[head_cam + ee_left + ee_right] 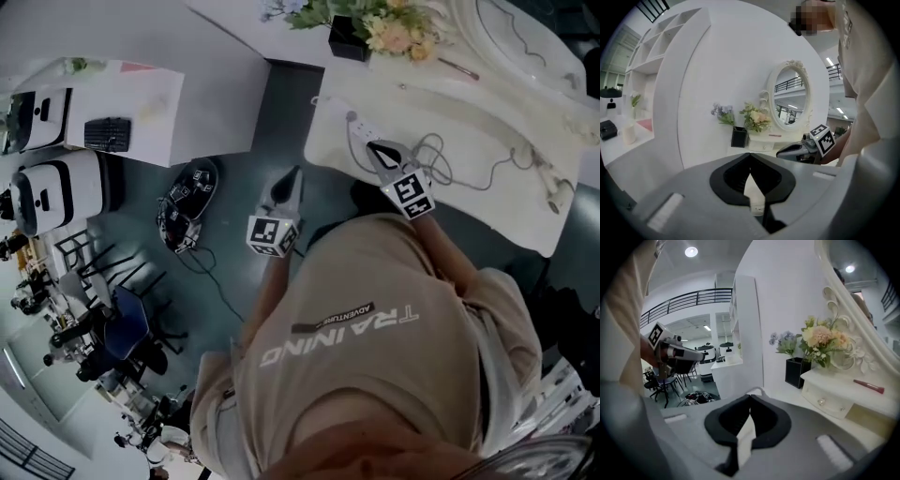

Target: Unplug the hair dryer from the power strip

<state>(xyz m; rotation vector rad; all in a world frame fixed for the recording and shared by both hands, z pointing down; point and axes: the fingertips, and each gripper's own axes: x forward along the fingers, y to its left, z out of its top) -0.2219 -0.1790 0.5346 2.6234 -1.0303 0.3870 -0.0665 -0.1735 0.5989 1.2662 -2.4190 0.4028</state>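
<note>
In the head view a white power strip [359, 139] lies near the left end of the white dressing table [469, 122]. A grey cord [441, 161] loops from there to a white appliance [558, 192] at the right edge, probably the hair dryer. My right gripper [373, 146] hovers just over the strip, jaws shut and empty [750, 395]. My left gripper [296, 172] hangs over the floor left of the table, off its edge, also shut with nothing in it [750, 153]. Each gripper view shows the other gripper: the right one [801, 149] and the left one [677, 352].
Flowers in a black vase [349, 39] and an oval mirror [790, 101] stand at the table's back, with a drawer box [829, 401] and a red stick [868, 386]. A white counter [122, 122] is on the left. Tangled gear [187, 206] and chairs [122, 328] are on the floor.
</note>
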